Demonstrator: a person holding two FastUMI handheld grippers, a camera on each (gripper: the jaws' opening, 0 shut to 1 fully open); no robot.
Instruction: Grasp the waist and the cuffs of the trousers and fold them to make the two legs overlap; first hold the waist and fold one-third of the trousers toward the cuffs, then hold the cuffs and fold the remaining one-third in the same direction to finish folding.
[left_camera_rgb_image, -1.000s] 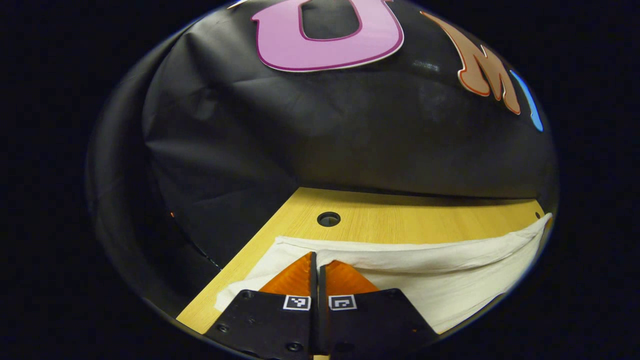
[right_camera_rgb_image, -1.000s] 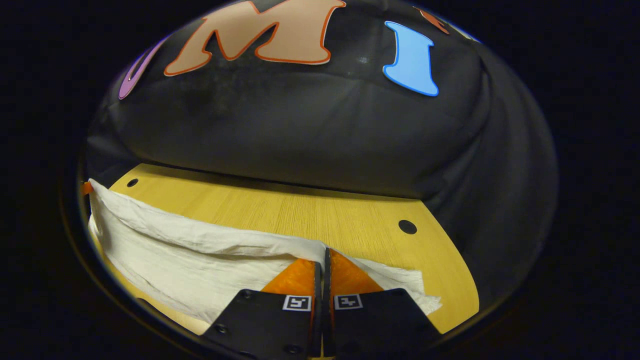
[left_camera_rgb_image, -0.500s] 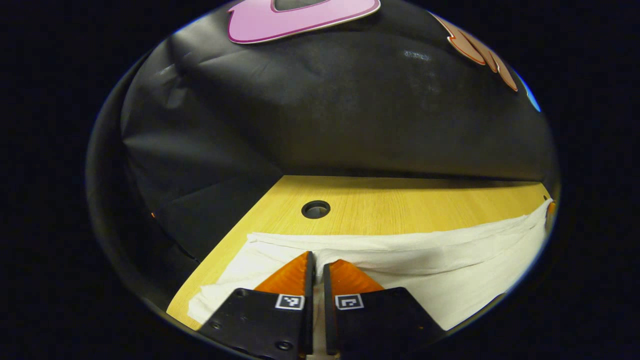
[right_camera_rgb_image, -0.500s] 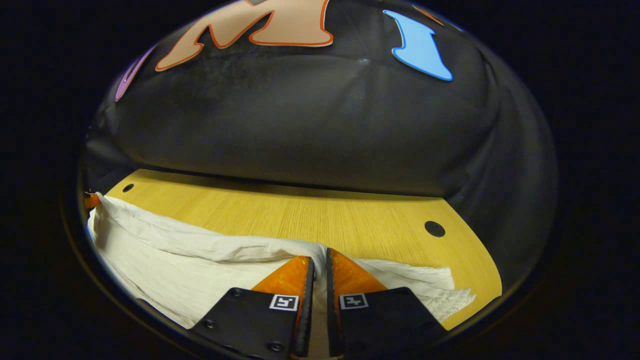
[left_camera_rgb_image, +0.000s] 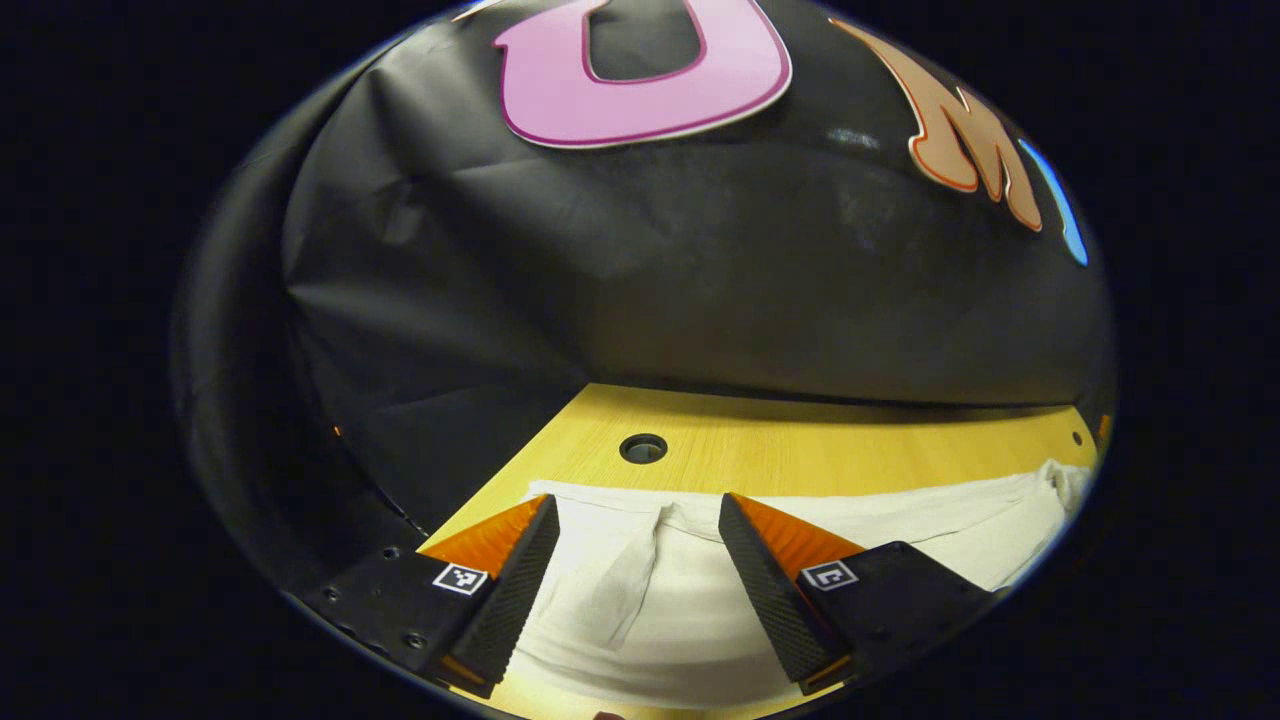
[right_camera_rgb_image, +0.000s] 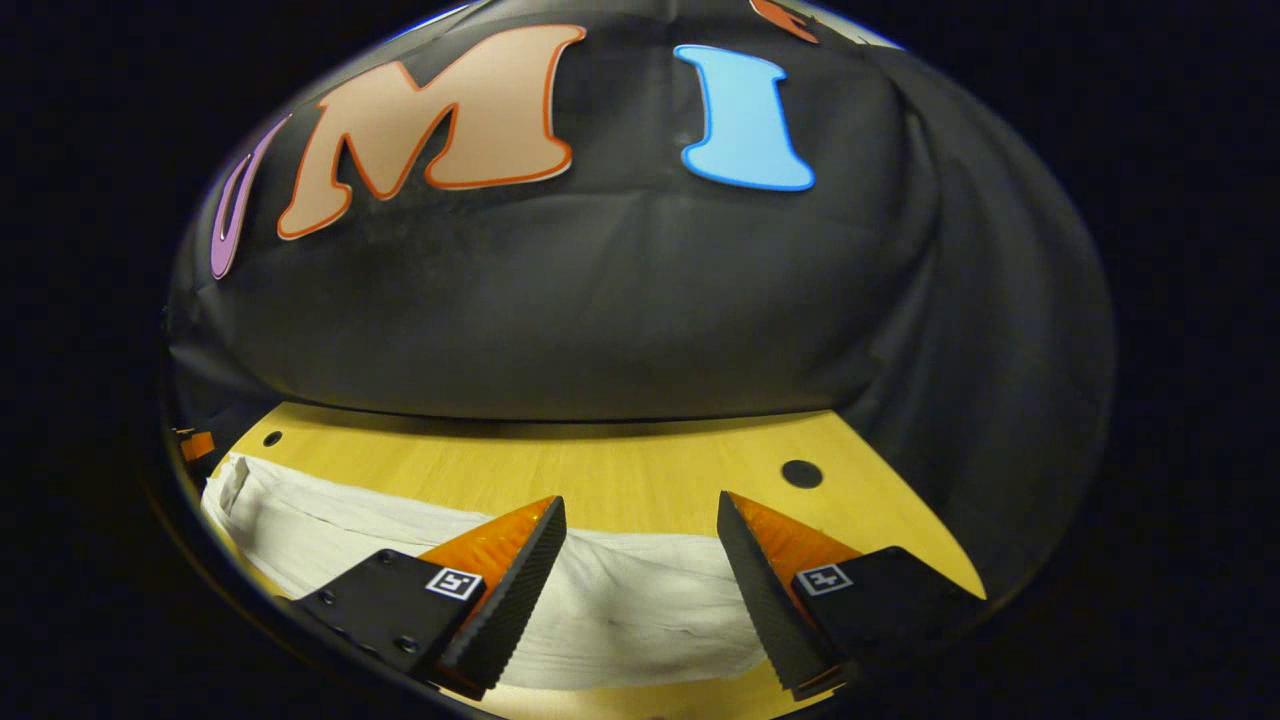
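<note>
White trousers (left_camera_rgb_image: 650, 610) lie flat on the wooden table (left_camera_rgb_image: 800, 450), stretched sideways across the left gripper view, with a creased fold running between the fingers. My left gripper (left_camera_rgb_image: 640, 505) stands open just above the cloth, one finger on each side of that fold. In the right gripper view the same white trousers (right_camera_rgb_image: 620, 610) span the lower left and centre. My right gripper (right_camera_rgb_image: 640, 505) is open over them too, with the cloth lying loose between its fingers and nothing pinched.
The table has a round hole (left_camera_rgb_image: 643, 448) behind the cloth in the left gripper view and another hole (right_camera_rgb_image: 801, 473) at the back right in the right gripper view. The black booth wall rises right behind the table's far edge (right_camera_rgb_image: 540, 418).
Both grippers were shut on the trousers' edge and have opened wide. The cloth has dropped flat onto the table, and both grippers have drawn back a little.
</note>
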